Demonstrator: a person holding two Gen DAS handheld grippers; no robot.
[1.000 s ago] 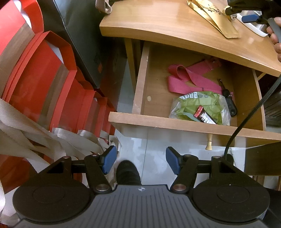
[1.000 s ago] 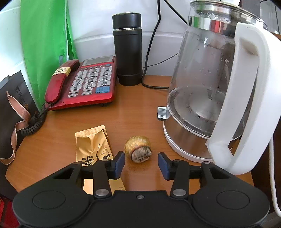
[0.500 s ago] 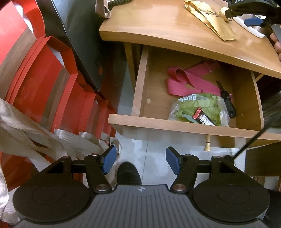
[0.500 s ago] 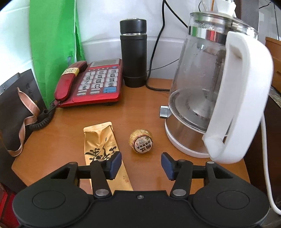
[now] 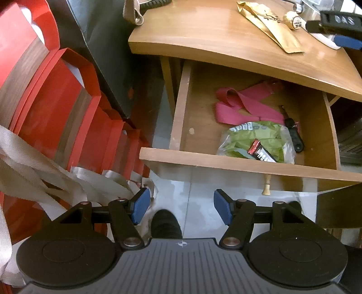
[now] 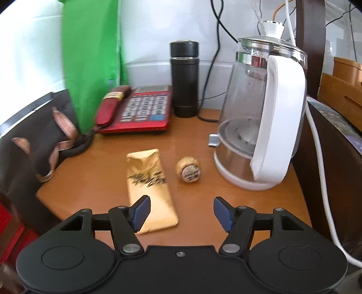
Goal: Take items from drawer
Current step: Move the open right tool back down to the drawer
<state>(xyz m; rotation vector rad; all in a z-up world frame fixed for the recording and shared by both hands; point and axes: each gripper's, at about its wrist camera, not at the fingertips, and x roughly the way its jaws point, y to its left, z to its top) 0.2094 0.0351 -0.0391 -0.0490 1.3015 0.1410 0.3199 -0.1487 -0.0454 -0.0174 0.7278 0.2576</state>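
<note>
The wooden drawer [image 5: 226,161] stands open under the tabletop [image 5: 203,38]. Inside lie a pink strap [image 5: 239,108], a green plastic bag [image 5: 255,140] with a small red-and-black packet [image 5: 260,151] on it, and a black key [image 5: 294,135]. My left gripper [image 5: 182,207] is open and empty, in front of and above the drawer. My right gripper [image 6: 182,211] is open and empty above the tabletop [image 6: 101,176]. A gold packet [image 6: 149,187] and a gold ball [image 6: 189,169] lie on the table; both show in the left wrist view, packet [image 5: 269,24] and ball [image 5: 293,19].
A glass kettle [image 6: 262,126], a red telephone [image 6: 138,110] and a black flask [image 6: 184,79] stand at the back of the table. A dark paper bag [image 6: 29,135] is at its left edge. Red bags [image 5: 56,108] with white handles stand left of the drawer.
My right gripper has drawn back and up from the gold ball and opened wider. My left gripper has hardly moved.
</note>
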